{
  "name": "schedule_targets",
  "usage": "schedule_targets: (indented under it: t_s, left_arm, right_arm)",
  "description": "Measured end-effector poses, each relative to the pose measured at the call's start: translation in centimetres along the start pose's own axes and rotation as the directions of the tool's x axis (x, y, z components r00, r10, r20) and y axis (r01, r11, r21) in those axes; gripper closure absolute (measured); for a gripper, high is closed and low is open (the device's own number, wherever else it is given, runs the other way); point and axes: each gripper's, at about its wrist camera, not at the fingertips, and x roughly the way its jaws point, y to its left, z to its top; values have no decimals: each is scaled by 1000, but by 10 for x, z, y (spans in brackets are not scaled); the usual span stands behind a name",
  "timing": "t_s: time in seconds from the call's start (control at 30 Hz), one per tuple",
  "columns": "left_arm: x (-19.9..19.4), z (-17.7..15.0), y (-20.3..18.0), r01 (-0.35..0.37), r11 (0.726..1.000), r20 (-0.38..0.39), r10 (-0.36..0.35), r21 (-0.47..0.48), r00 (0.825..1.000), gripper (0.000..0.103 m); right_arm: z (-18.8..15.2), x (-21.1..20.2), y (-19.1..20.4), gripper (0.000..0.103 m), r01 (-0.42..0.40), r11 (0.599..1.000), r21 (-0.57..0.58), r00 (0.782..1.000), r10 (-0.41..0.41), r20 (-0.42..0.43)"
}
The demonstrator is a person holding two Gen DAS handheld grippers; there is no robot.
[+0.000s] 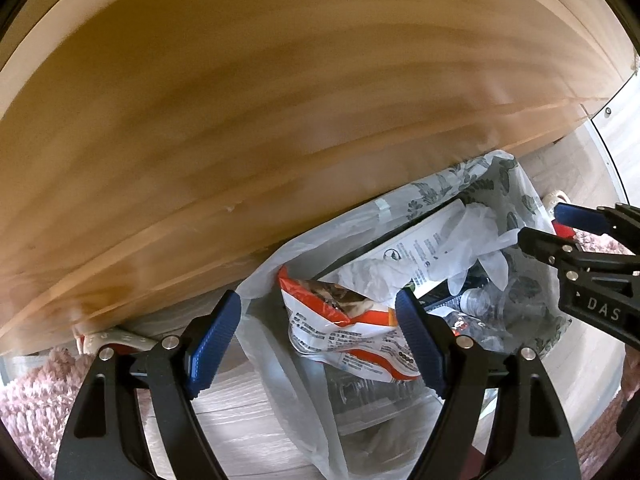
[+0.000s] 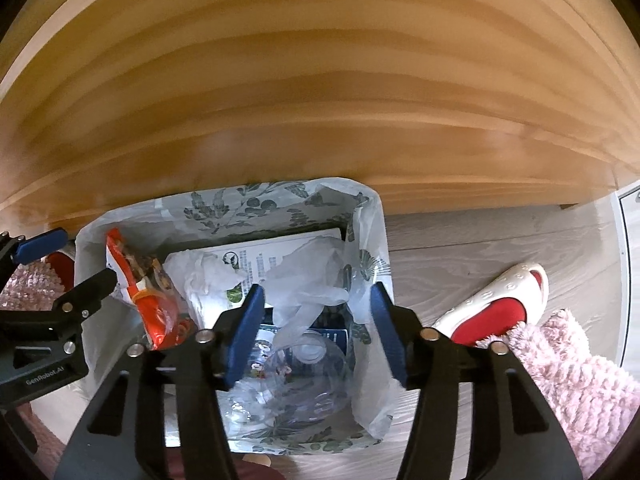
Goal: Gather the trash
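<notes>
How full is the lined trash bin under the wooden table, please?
Partly full. The trash bin holds an orange snack wrapper, a clear glove and a plastic bottle, all below the rim.

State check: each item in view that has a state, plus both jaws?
left gripper: jaws open, over the bin, nothing gripped
right gripper: jaws open, nothing between them
bin liner: open at the top, trash inside
snack wrapper: crumpled, in the bin
plastic bottle: in the bin, uncapped
disposable glove: limp, on top
</notes>
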Motion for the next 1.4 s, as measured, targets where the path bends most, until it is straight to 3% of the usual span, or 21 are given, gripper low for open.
schedule_targets:
  t_s: [0.1,0.4,0.53,0.6,0.87,1.07,1.4]
  left_arm:
    - [0,1,2,1,1000,2,-1,-5,1000,26]
    - [0,2,3,-10,1000,7,10,-2,1000,26]
    - [0,3,3,-9,1000,6,10,-4,1000,26]
    - [-1,4,3,-13,1000,10,13,0,1000,26]
    - [-5,1,3,-5,1000,12,5,-8,1000,26]
    - [-18,-1,5,45,999,31,-44,-25,999,26]
    - [-61,-1,6,87,996,139,-83,-23,987,13]
  right_arm:
    - [1,-1,-2,44,13,1000,4,1000,-13,2]
    - [-3,-4,-5,17,38,999,13,999,-38,-7]
    - [-4,-7,-8,17,76,997,22,997,-76,2]
    - [-4,-9,-11,9,93,995,29,996,-93,12]
    - [-3,-20,-13,9,81,996,35,995,-83,61]
    - [-6,-35,-15,9,62,997,43,994,-66,91]
    - [-5,-68,-17,9,35,999,41,985,-42,167]
